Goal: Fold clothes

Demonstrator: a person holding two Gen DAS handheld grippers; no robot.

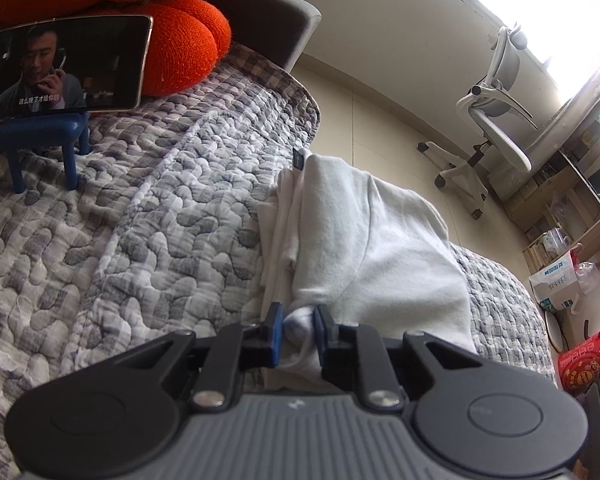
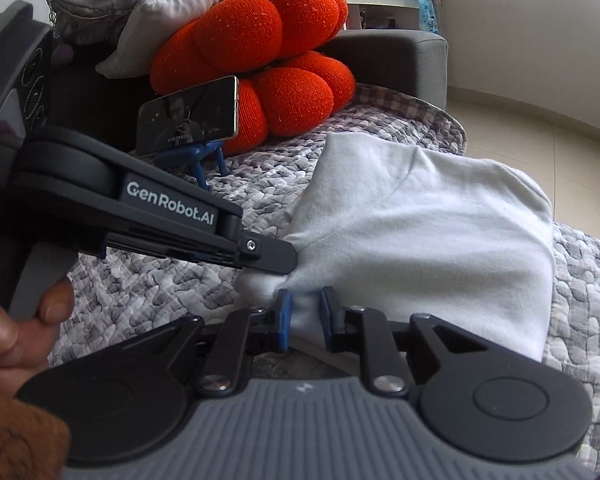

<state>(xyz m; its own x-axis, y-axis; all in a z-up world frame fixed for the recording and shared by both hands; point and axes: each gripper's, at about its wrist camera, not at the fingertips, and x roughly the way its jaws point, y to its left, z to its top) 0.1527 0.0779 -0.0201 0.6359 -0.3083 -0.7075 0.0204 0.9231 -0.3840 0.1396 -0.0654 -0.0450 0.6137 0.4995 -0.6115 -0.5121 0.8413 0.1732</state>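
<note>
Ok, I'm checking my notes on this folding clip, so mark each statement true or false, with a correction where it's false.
1. Both grippers pinch the white garment. True: the left gripper and right gripper each have white cloth between the pads.
2. The phone lies flat on the quilt. False: it is propped on a blue stand.
3. The cushion behind the phone is green. False: it is orange.
4. An office chair stands on the floor beyond the bed. True.
</note>
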